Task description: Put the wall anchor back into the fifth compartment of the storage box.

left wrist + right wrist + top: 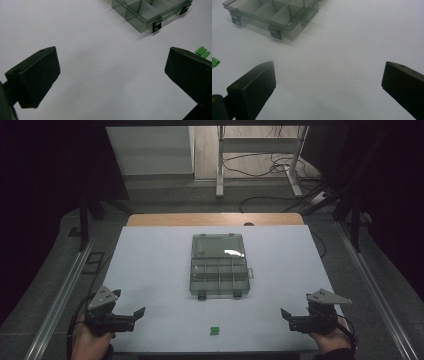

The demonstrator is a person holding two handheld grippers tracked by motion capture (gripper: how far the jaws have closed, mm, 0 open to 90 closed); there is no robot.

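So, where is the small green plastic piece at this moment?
In the high view the small green plastic piece lies on the white table near its front edge, in front of the open clear compartment box, between both grippers.

A dim room around my white tabletop

My tabletop (150, 285) is covered by a white sheet, with a strip of bare wood (215, 219) showing along its far edge. Grey carpet-like floor (165, 200) lies around it, and metal rails (60, 295) run along both sides of it, the other rail (375, 290) at my right. Beyond the far edge a pale panel or cabinet (150, 150) stands at the left, and the white metal legs of another desk (220, 165) rise over a lighter wooden floor (250, 150), where dark cables (260, 167) lie tangled. Both outer sides of the room fall into near-black shadow (40, 170); the light is weak, brightest at the back.
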